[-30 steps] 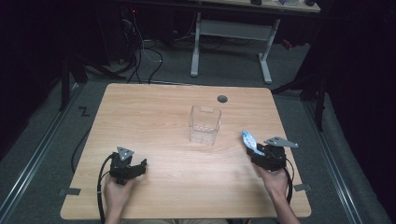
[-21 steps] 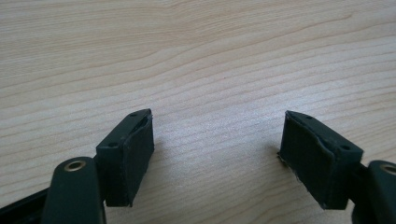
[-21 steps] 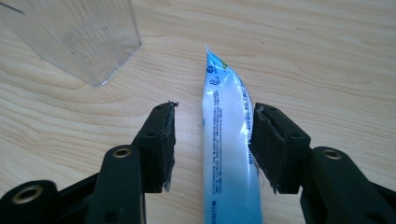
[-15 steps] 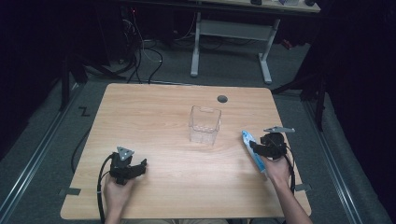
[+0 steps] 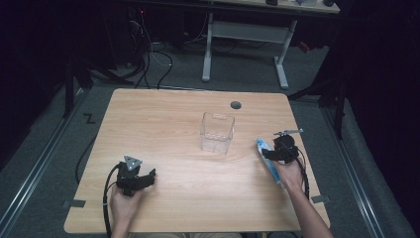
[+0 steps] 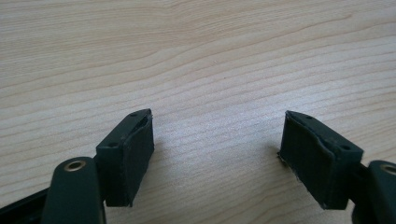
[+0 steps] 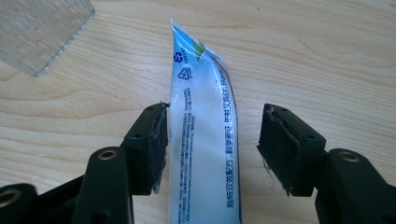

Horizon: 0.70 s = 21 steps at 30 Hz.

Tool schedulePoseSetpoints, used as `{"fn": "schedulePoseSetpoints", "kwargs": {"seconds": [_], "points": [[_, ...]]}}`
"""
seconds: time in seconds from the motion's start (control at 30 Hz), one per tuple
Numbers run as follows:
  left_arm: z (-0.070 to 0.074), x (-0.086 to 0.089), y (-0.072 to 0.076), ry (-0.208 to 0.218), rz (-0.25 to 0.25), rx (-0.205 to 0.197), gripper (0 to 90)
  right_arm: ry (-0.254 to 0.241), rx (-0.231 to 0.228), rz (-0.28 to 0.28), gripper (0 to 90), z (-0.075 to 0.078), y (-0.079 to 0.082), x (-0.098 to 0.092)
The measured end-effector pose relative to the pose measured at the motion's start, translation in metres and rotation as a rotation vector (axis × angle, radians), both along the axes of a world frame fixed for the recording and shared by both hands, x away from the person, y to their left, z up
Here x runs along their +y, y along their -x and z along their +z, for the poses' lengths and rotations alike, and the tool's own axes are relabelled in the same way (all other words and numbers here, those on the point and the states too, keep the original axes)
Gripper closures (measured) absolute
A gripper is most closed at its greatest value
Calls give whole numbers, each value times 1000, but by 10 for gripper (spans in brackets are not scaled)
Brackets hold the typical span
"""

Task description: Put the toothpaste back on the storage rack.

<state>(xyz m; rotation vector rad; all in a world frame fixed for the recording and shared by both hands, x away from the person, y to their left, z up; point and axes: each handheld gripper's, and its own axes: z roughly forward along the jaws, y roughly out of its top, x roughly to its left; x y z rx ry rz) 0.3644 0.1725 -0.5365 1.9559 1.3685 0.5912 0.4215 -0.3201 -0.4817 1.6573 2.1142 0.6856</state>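
Observation:
A white and blue squeeze tube [image 7: 203,116] lies flat on the wooden table [image 5: 168,124], at its right side [image 5: 268,162]. My right gripper [image 7: 215,113] straddles the tube. Its jaws have just been opening, and a clear gap shows between the right-hand pad and the tube. The left-hand pad sits right at the tube's edge. In the high view the right gripper [image 5: 271,154] is held by a hand near the table's right edge. My left gripper [image 5: 147,177] rests at the front left, jaws open over bare wood [image 6: 217,119].
A clear plastic container [image 5: 217,133] stands upright at mid-table, left of the tube; its corner shows in the right gripper view [image 7: 42,28]. A round cable hole [image 5: 236,105] sits near the far edge. Desk legs and cables lie on the floor beyond.
The tube, earlier held tilted above the table in the right gripper, now lies flat on the wood, and the jaws have parted around it. The left gripper has not moved.

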Motion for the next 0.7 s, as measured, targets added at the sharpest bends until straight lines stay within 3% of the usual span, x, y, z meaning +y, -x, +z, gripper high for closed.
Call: {"fn": "schedulePoseSetpoints", "kwargs": {"seconds": [0.33,0.7], "points": [[0,0,0,0,1,-1,262,7,56,-2,407,-6,-14,3],[0,0,0,0,1,-1,262,3,151,3,453,-17,-22,7]]}}
